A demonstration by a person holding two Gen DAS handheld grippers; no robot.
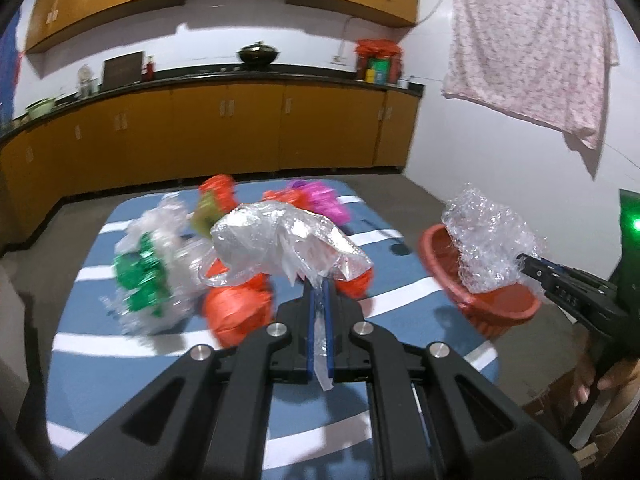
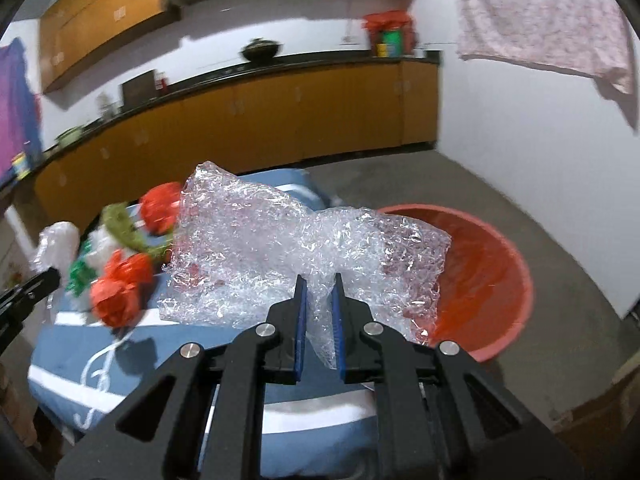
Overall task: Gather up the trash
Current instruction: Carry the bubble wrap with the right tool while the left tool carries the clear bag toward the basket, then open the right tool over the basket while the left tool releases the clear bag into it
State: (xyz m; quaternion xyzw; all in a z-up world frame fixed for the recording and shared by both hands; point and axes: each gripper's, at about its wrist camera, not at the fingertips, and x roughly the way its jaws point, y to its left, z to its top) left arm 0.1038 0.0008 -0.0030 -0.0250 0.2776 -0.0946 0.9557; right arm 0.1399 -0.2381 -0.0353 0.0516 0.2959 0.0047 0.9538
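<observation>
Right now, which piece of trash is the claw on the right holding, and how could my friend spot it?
Find the blue-and-white striped table and the red basin beside it. Between them, the right claw pinches a crumpled sheet of bubble wrap. Unlike the red, green and purple wads on the table, it is clear and covered in bubbles.

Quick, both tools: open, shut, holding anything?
Left tool: shut on the clear plastic bag.
Right tool: shut on the bubble wrap, next to the red basin.
</observation>
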